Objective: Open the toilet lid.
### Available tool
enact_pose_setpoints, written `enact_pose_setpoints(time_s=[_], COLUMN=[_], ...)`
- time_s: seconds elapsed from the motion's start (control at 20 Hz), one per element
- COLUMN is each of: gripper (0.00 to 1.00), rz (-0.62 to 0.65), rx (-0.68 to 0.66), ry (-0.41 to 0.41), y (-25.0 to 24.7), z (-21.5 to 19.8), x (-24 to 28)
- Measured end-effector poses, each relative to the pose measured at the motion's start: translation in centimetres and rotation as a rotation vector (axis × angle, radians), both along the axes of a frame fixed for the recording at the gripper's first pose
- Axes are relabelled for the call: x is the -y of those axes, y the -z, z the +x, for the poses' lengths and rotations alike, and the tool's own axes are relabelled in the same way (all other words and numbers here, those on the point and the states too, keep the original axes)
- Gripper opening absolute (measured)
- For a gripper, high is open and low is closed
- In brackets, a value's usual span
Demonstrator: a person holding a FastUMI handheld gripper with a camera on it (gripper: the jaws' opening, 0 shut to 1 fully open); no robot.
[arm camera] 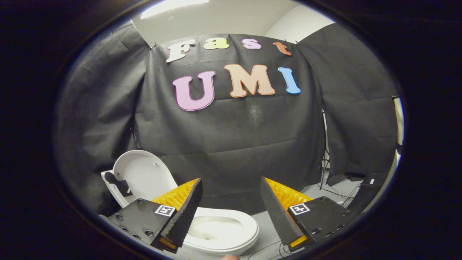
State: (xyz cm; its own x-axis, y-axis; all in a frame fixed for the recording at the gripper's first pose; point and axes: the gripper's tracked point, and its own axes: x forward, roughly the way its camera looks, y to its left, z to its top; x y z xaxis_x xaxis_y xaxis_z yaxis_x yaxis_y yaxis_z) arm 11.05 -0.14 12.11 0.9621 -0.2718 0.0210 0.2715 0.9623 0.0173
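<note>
The hand-held gripper (231, 202) hangs above the toilet with its two fingers (187, 213) spread wide apart and nothing between them but air. Neither finger touches anything. Just below and between the fingers sits the white toilet seat (238, 234), its oval ring lying flat over the bowl (216, 229); the left finger crosses in front of the seat's near left side. Beyond the left finger, the toilet lid (142, 177) stands raised, tilted back and leaning toward the black cloth wall (234, 137) behind it, its pale underside facing the fingers. A white tank or back part (112, 189) shows just beside the lid's lower left edge. Off past the right finger, the grey floor (325, 191) carries some thin dark cables (334, 193) near the foot of the cloth, and a dark box (371, 184) stands farther right.
</note>
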Motion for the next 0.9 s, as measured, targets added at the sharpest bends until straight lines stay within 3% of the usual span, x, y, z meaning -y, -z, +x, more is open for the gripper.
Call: enact_pose_setpoints(time_s=[0.9], gripper=[0.99], rz=[-0.016], rx=[-0.045], ry=[-0.048], y=[1.1], z=[1.0], x=[-2.5])
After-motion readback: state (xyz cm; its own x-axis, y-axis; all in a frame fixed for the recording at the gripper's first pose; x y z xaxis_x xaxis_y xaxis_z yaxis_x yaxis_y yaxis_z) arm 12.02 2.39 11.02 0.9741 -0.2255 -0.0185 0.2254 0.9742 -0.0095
